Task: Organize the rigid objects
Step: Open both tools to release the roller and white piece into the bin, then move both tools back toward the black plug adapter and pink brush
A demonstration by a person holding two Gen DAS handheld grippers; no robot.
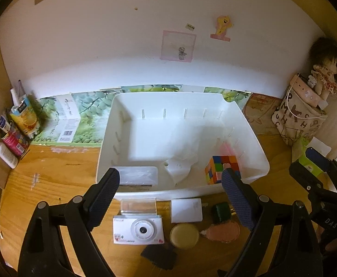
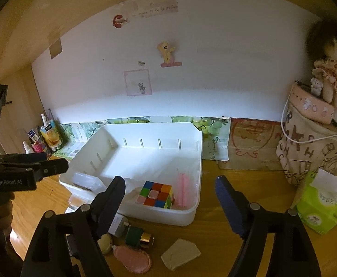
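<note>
Two tools, and we hold both spread wide with nothing in them: the left tool (image 1: pixel 170 198) hangs over the near rim of the white bin (image 1: pixel 256 161), the right tool (image 2: pixel 170 205) just beside it. Ahead of the left tool's right finger, a glossy, hard-edged colour cube (image 1: pixel 221 168) already sits in the bin. Under the left tool, on the wooden table (image 1: pixel 53 175), wait a boxy white toy camera (image 1: pixel 138 230), a round tin (image 1: pixel 184 236) and a flat white box (image 1: pixel 186 210), presumably next.
</note>
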